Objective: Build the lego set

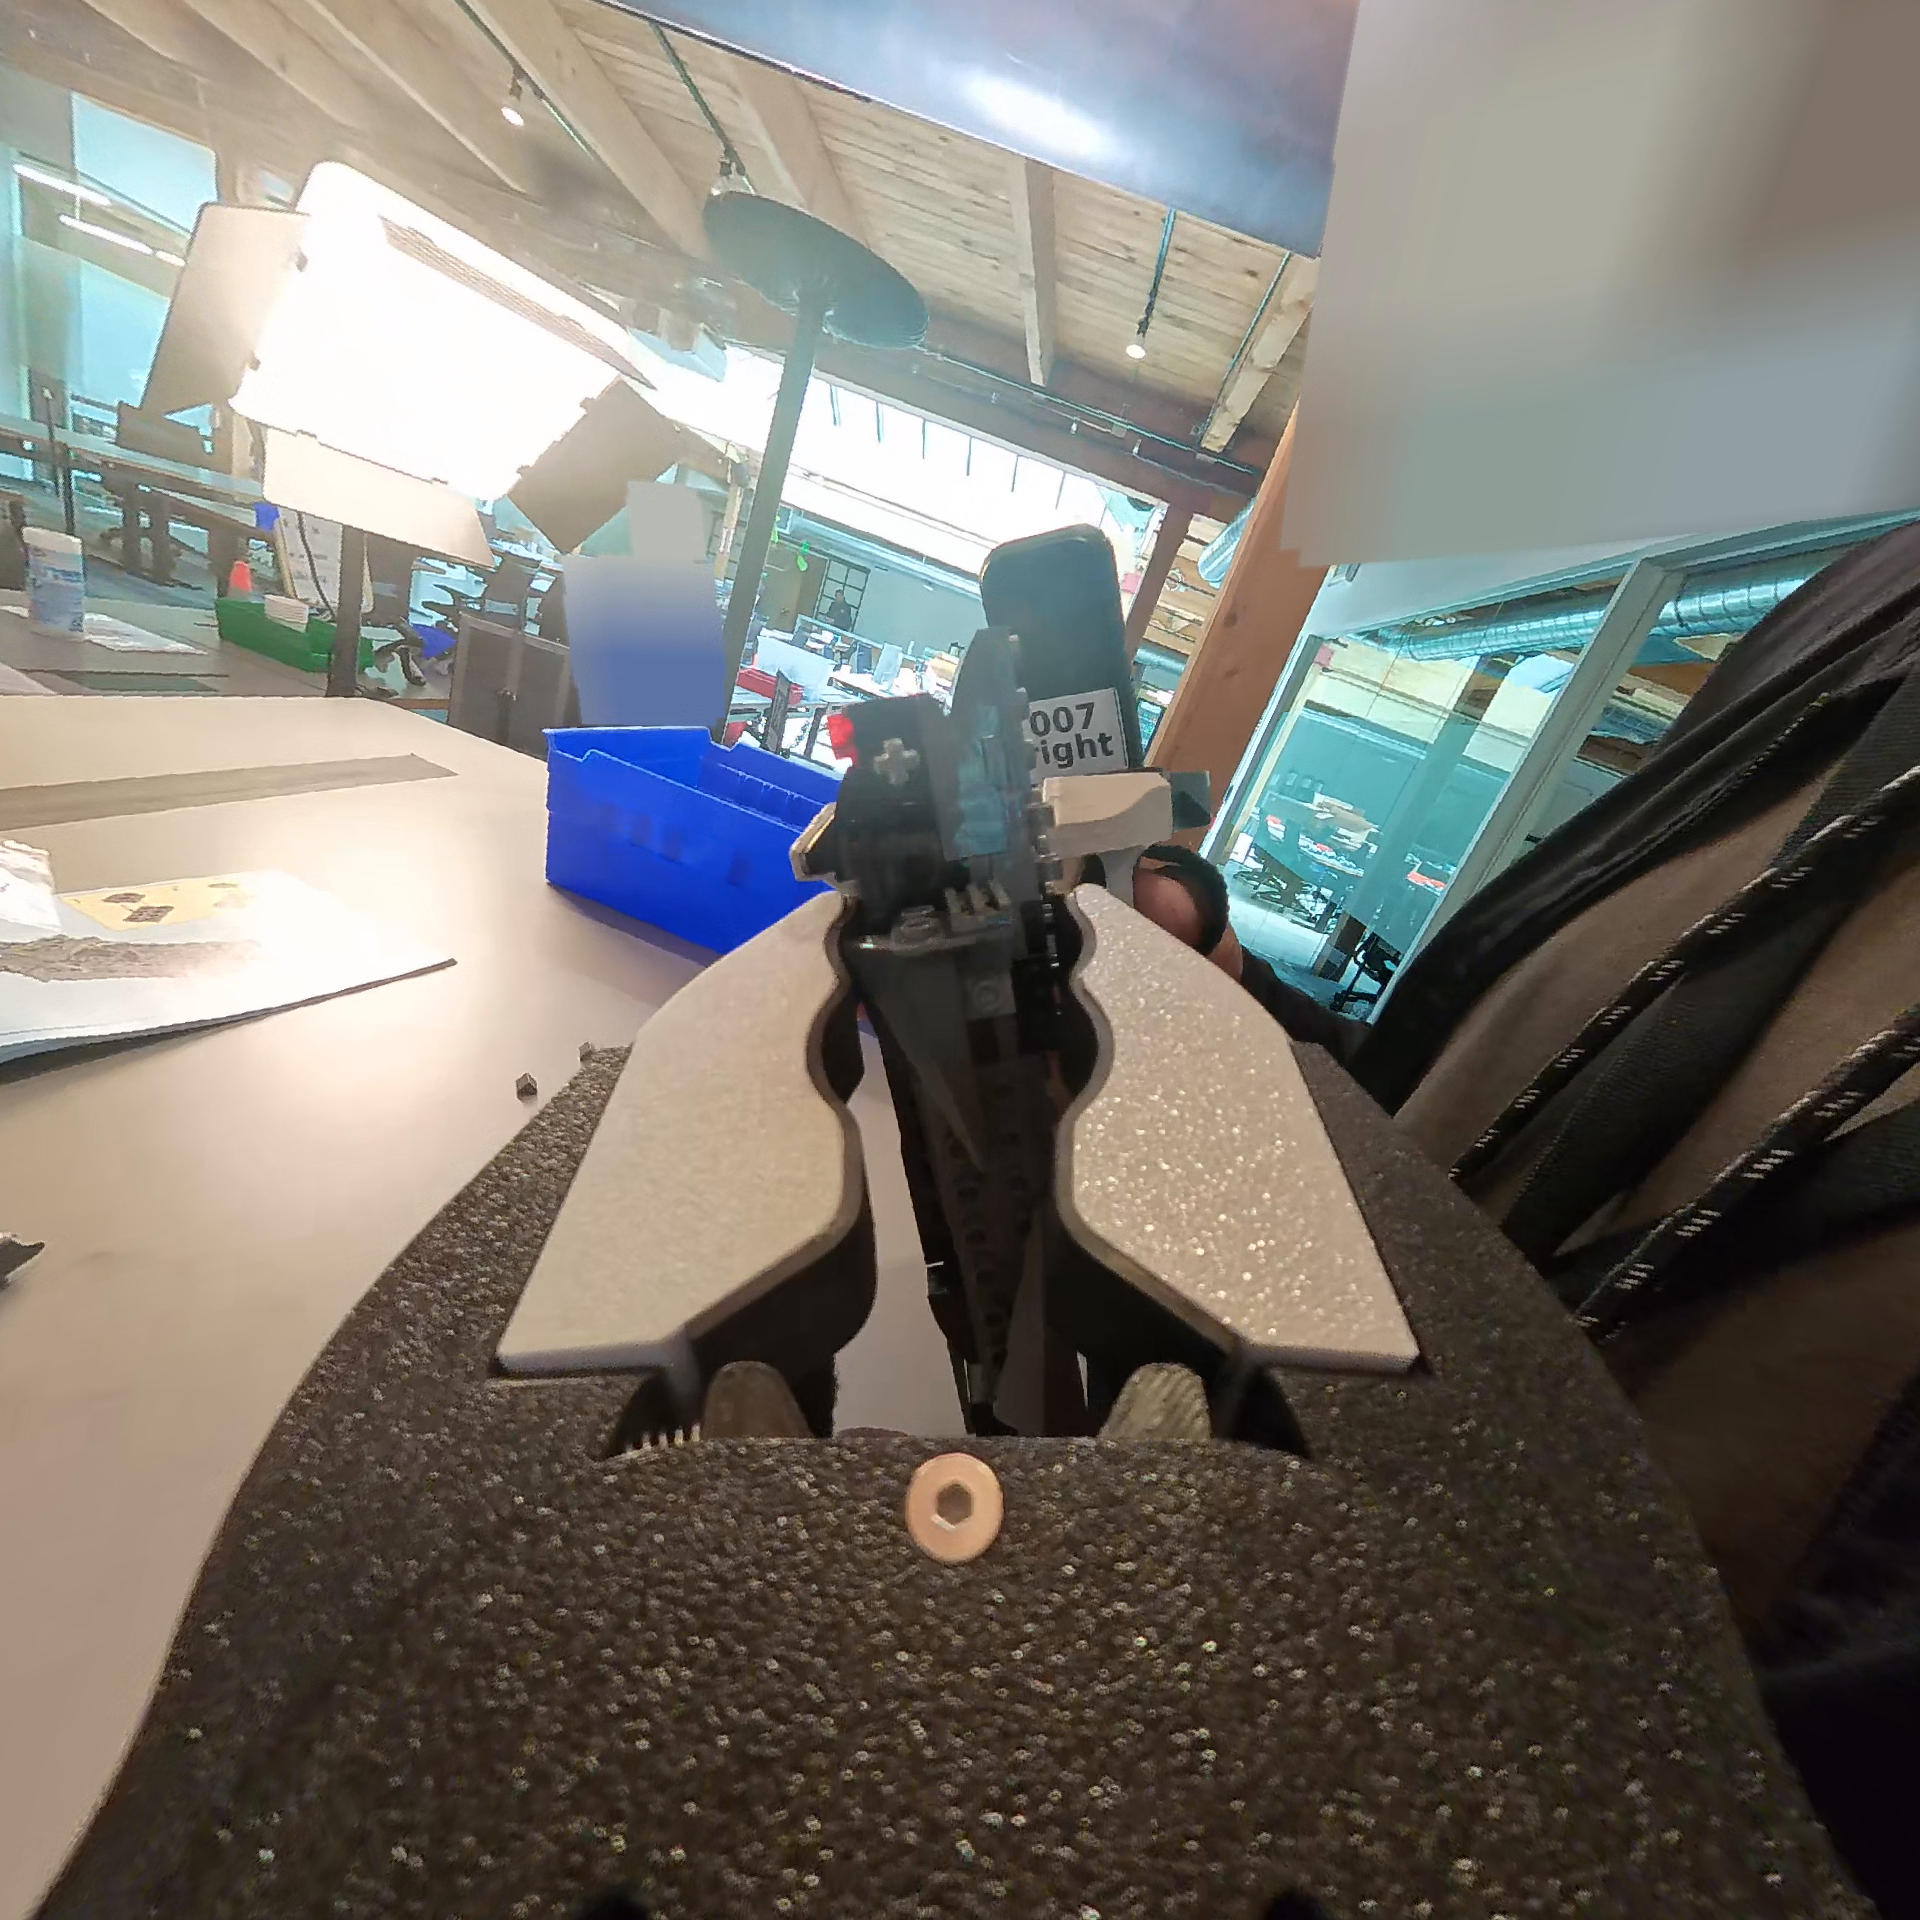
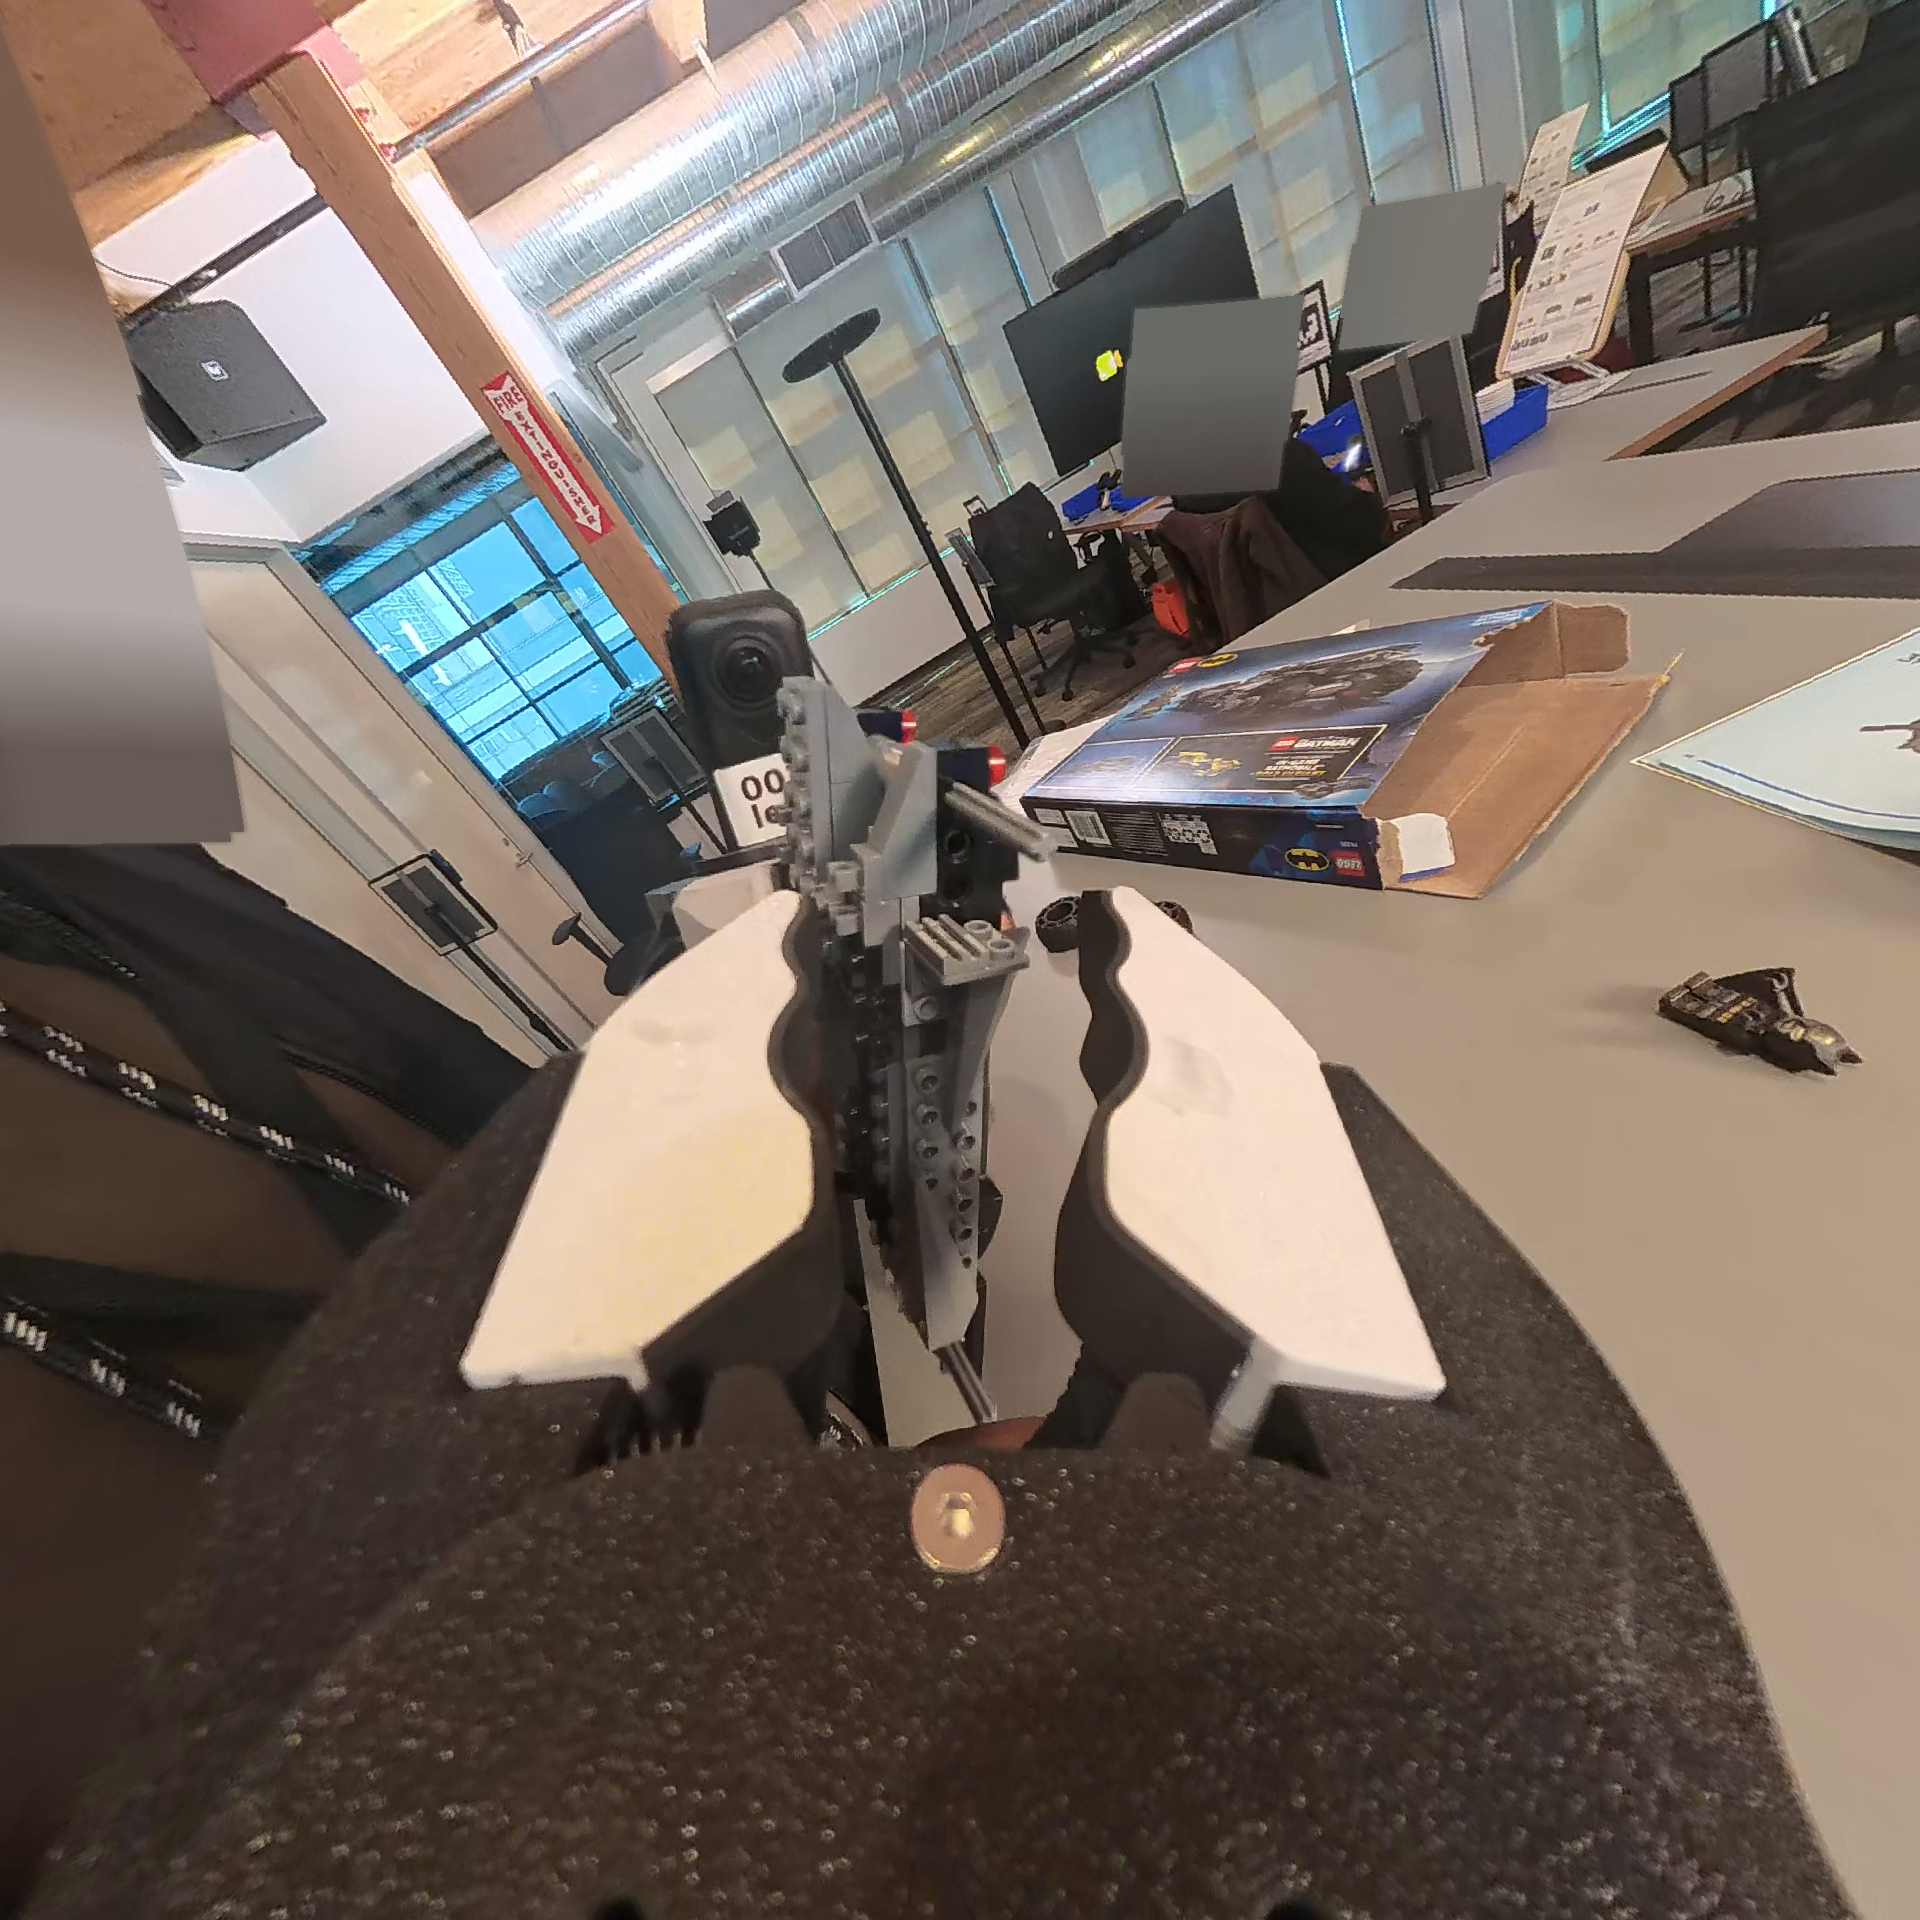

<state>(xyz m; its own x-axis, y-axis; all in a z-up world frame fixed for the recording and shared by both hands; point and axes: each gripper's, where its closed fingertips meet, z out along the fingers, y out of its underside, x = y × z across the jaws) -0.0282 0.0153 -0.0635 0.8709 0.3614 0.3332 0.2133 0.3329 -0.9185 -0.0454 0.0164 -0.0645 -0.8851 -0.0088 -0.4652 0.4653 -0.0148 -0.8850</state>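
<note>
My left tool [image 1: 961,935] pinched the grey-and-black brick model [image 1: 966,997] between both pads. My right tool [image 2: 940,935] stood spread around it: left pad touching, right pad clear.

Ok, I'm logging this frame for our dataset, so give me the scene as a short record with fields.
Setting: grey table in an open office
Left gripper: both pads closed on a dark grey and black brick model, held above the table
Right gripper: open; the same model lies against its left pad, with a clear gap to the right pad
On table: blue bin, booklet, opened toy box, small black brick assembly, black wheel
</note>
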